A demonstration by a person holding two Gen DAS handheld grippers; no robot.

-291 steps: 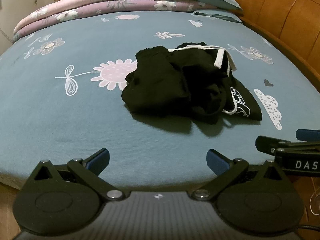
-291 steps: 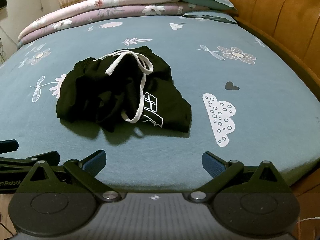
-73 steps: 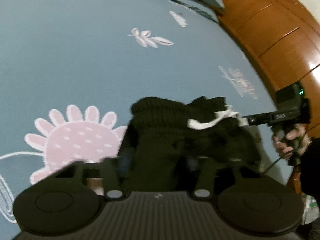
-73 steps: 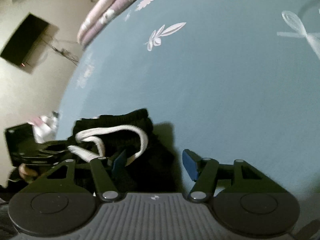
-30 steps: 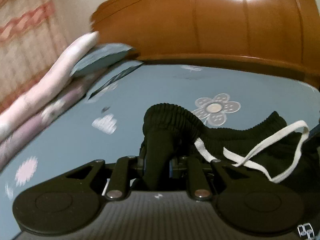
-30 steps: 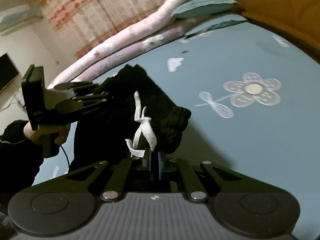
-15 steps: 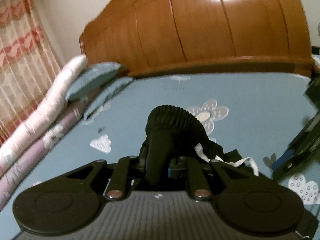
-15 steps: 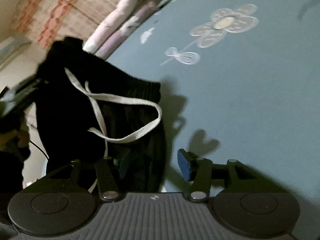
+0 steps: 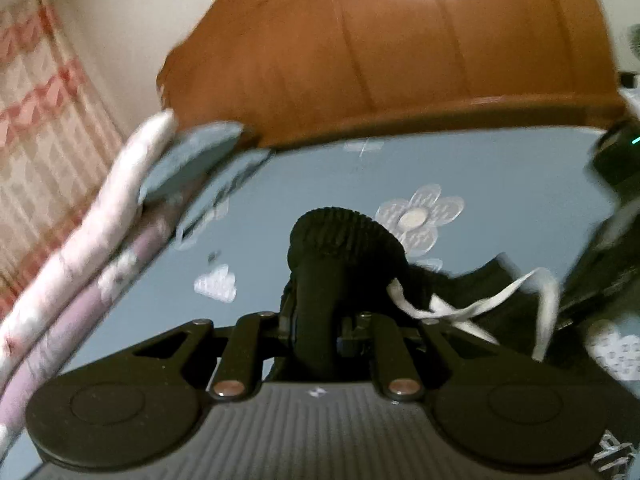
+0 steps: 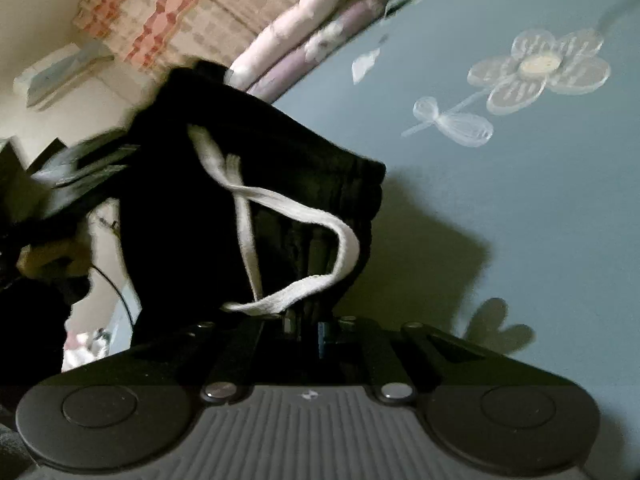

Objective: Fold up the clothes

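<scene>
We hold the black shorts (image 9: 344, 248) up above the bed, their ribbed waistband pinched in the closed left gripper (image 9: 316, 332) and more of the cloth clamped in the closed right gripper (image 10: 308, 328), the white drawstring (image 10: 256, 216) hanging loose. Below lies the blue flowered sheet (image 9: 500, 176), with rolled quilts (image 9: 92, 232), a wooden headboard (image 9: 400, 60) and a curtain (image 10: 192, 4) around.

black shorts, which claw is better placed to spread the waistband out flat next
Likely the left claw: it clamps the ribbed waistband of the black shorts squarely, with open bed sheet ahead. The right claw is shut on bunched fabric tangled with the white drawstring.
</scene>
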